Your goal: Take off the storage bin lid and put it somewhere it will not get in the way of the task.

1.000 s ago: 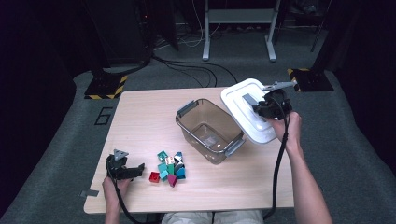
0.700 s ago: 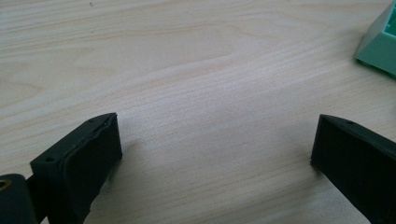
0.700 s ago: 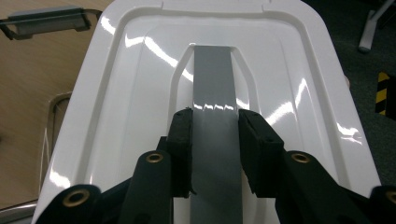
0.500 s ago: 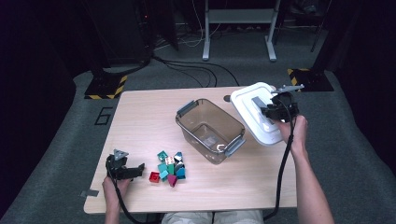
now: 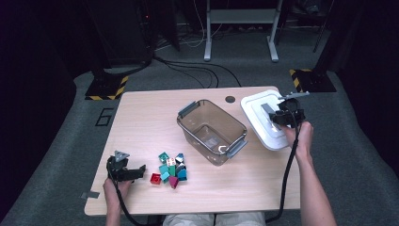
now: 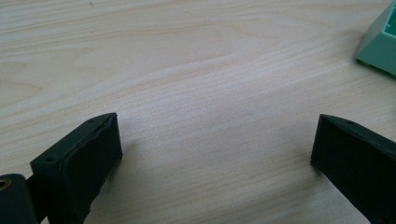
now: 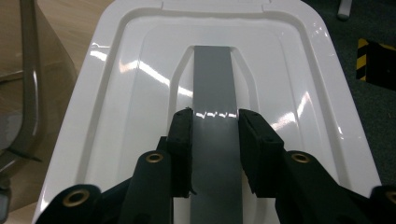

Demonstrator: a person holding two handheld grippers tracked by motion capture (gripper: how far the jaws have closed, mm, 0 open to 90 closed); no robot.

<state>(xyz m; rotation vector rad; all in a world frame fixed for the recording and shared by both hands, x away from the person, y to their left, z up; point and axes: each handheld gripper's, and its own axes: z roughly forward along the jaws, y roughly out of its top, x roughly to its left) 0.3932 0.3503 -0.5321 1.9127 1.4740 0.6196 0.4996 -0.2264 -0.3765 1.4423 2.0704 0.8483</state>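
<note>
1. My right gripper (image 5: 277,114) has its jaws clamped on the grey handle (image 7: 214,84) that runs down the middle of the white lid (image 5: 256,106). I grip it there because the raised strip gives both pads something to pinch, so the lid comes along flat.
2. The lid sits at the far right corner of the tabletop (image 5: 141,122), overhanging the edge a little, just beside the clear box (image 5: 211,131) but apart from it. I cannot tell whether it rests on the wood or hangs just above it.
3. The box stands open in the middle of the tabletop, grey latches at 2 ends, with nothing inside that I can make out. With the lid held off to the side, the opening is free for loading.
4. My left gripper (image 5: 136,171) lies near the front left, jaws spread wide with nothing between them, resting close to the wood.
5. The pile of blocks (image 5: 170,169) lies just beside those jaws; a green block (image 6: 380,44) shows at the edge of the left gripper view. I judge that this hand is placed to pick blocks for the box.
</note>
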